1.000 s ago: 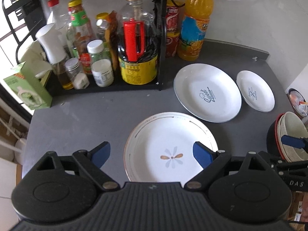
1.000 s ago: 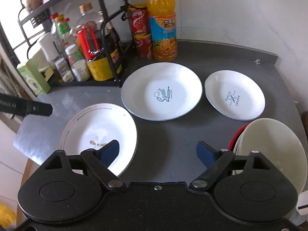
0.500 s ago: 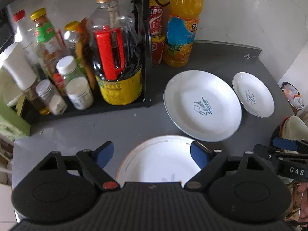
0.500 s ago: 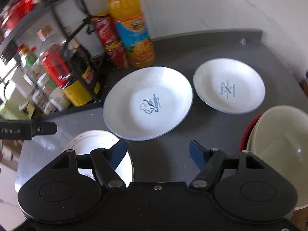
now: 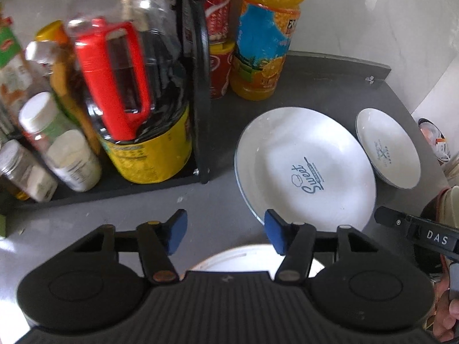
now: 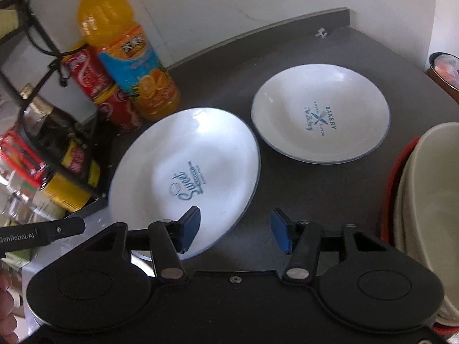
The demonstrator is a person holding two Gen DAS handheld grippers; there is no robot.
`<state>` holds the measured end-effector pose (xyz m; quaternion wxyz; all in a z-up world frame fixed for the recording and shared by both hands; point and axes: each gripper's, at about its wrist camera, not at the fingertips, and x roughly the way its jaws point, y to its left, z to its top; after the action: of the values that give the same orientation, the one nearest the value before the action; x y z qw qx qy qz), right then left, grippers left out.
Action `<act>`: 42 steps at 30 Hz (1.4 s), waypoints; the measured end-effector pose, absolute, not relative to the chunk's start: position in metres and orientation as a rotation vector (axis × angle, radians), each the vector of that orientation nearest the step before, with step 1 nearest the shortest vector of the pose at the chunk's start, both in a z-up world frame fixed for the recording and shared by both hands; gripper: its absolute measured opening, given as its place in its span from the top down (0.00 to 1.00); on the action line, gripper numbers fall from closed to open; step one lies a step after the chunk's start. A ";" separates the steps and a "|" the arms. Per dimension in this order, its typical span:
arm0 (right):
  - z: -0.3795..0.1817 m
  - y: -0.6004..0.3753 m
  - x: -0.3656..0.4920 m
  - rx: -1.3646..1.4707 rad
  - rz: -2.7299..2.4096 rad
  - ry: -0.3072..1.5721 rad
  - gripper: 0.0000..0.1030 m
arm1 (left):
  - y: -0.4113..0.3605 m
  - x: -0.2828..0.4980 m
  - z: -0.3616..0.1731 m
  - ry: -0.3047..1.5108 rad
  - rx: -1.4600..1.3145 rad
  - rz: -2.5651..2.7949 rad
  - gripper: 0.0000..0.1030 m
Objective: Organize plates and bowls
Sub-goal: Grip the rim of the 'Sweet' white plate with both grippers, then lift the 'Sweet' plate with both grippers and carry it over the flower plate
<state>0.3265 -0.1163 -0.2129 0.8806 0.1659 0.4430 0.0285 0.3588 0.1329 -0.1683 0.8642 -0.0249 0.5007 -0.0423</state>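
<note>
A large white plate marked "Sweet" lies on the grey counter, with a smaller "Bakery" plate to its right. A white flower plate shows only as a rim under my left gripper. My left gripper hovers at the Sweet plate's near-left rim. Its jaws are closing, with only bare counter between them. My right gripper hangs over the same plate's near-right edge, jaws closing. The rim shows between its fingers, and no pad presses on it. Stacked cream bowls sit at the right.
A black wire rack with a big oil bottle, jars and sauces stands at the left. An orange juice bottle and red cans stand behind the plates. The counter's back lip meets a white wall.
Both grippers have come forward and down toward the Sweet plate, and their jaws have narrowed. The flower plate has slipped under the left gripper. The right view has rolled.
</note>
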 end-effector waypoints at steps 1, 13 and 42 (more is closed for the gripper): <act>-0.216 -0.116 0.329 0.354 0.052 0.924 0.53 | 0.130 0.362 -0.173 1.050 -0.042 -0.096 0.46; -0.239 -0.110 0.361 0.372 0.010 0.944 0.61 | 0.110 0.401 -0.214 1.089 0.032 -0.154 0.54; -0.240 -0.117 0.377 0.367 0.043 0.885 0.89 | 0.113 0.416 -0.230 1.091 -0.054 -0.132 0.79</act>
<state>0.3768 -0.1168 -0.2397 0.8871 0.1763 0.4260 0.0209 0.4158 0.1132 -0.2300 0.8525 -0.0254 0.5184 -0.0626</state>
